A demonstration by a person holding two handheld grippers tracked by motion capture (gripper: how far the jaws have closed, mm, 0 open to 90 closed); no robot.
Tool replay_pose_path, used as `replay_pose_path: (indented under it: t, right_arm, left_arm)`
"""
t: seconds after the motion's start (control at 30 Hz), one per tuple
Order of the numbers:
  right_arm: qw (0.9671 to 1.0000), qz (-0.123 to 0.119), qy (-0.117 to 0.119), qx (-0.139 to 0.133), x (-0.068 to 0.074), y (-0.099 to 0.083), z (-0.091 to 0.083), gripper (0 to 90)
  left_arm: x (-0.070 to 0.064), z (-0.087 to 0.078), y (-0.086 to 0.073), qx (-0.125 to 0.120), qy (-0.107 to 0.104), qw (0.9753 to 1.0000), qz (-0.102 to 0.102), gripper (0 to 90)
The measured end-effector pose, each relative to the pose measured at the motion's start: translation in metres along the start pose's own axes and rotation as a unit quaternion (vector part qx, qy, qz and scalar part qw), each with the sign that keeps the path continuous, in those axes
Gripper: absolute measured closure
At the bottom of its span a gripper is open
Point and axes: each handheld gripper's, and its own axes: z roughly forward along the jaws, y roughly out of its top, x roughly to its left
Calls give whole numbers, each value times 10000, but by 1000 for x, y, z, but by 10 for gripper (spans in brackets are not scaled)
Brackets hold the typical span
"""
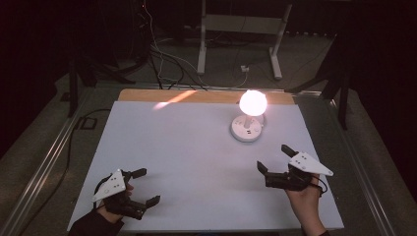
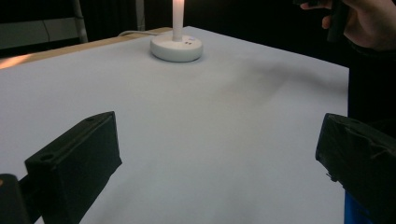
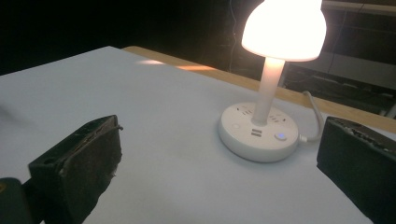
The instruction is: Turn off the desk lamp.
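Both tools, left (image 1: pixel 142 187) and right (image 1: pixel 274 158), gape empty; right gripper view reveals the lamp's (image 3: pixel 273 84) blue button (image 3: pixel 280 136).

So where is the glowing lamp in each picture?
High view: the lamp stands at the far right of the white table.
Left gripper view: its base and stem show at the top middle.
Right gripper view: it stands right of middle.
Shared landmark: the table's wooden far edge.

The lamp (image 2: pixel 176 39) shade is cut off at the top edge.
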Motion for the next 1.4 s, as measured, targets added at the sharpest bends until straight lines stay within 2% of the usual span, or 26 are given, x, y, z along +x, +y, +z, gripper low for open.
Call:
replay_pose_path:
  t: [0.3,0.6,0.93,1.4]
  right_arm:
    - [9999,77,-4,75,3,5,17,0]
    - [9999,52,-37,123,4,9,32,0]
    - [9996,210,-6,186,0,14,52,0]
    - [9993,149,-108,327,-2,18,74,0]
  left_arm:
    - [0,0,0,18,1,10000,4,5]
    - [0,0,0,-17,-15,10000,-8,5]
    - [0,0,0,-19,-16,10000,-7,5]
    - [0,-1,0,-24,-20,10000,-13,5]
